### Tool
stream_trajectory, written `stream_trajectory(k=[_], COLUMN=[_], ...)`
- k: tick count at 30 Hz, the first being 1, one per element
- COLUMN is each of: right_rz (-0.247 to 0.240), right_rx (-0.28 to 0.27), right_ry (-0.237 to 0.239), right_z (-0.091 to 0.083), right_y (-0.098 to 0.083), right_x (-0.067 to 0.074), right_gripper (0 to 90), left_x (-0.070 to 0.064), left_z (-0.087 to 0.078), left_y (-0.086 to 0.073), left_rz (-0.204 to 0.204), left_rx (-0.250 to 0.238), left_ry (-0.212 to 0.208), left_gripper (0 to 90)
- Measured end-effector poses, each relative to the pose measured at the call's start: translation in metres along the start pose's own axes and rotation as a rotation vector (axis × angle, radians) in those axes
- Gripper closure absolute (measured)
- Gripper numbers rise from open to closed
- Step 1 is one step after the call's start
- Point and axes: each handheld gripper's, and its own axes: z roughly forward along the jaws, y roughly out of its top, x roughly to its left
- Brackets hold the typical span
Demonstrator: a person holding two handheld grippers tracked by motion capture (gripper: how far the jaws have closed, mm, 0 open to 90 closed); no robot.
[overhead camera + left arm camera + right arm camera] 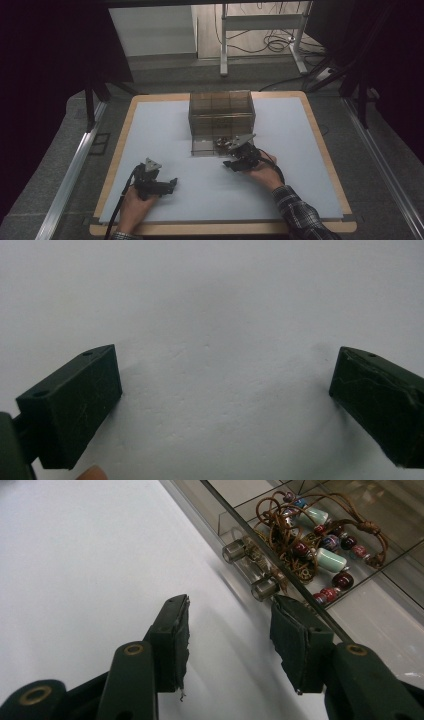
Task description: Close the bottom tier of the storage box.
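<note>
With our right gripper (227, 630) at the handle (249, 570) of the open drawer (212, 146) holding the beaded necklace (320, 535), jaws spread and empty, closing off-centre could slip off the knob and jolt the beads.

The high view looks forward and down over the whole table (150, 130). Both gripper views skim its white top closely; the right one faces the drawer (350, 575).

Left claw (225, 390) gapes wide; right claw (230, 630) seems half open, gripping nothing.
</note>
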Motion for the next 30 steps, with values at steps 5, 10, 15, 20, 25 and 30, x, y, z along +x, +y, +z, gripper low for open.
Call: stream_trajectory(k=[5, 10, 15, 20, 25, 30], right_rz=[0.006, 0.009, 0.009, 0.008, 0.007, 0.009], right_rx=[0.000, -0.004, -0.004, -0.005, -0.007, -0.008], right_ry=[-0.006, -0.013, -0.015, -0.017, -0.020, -0.024], right_z=[0.0012, 0.0024, 0.0029, 0.0032, 0.0038, 0.0048], right_y=[0.0010, 0.0018, 0.0021, 0.0022, 0.0026, 0.0034], right_x=[-0.0022, -0.0045, -0.0053, -0.0057, -0.0068, -0.0081], right_gripper=[49.1, 49.0, 48.9, 48.7, 48.4, 48.0], left_x=[0.0000, 0.0000, 0.0000, 0.0000, 0.0000, 0.0000], left_z=[0.0000, 0.0000, 0.0000, 0.0000, 0.0000, 0.0000], left_y=[0.0000, 0.0000, 0.0000, 0.0000, 0.0000, 0.0000], left_rz=[0.000, 0.000, 0.000, 0.000, 0.000, 0.000], left_rx=[0.000, 0.000, 0.000, 0.000, 0.000, 0.000], left_ry=[0.000, 0.000, 0.000, 0.000, 0.000, 0.000], left_gripper=[0.5, 0.5, 0.5, 0.5, 0.5, 0.5])
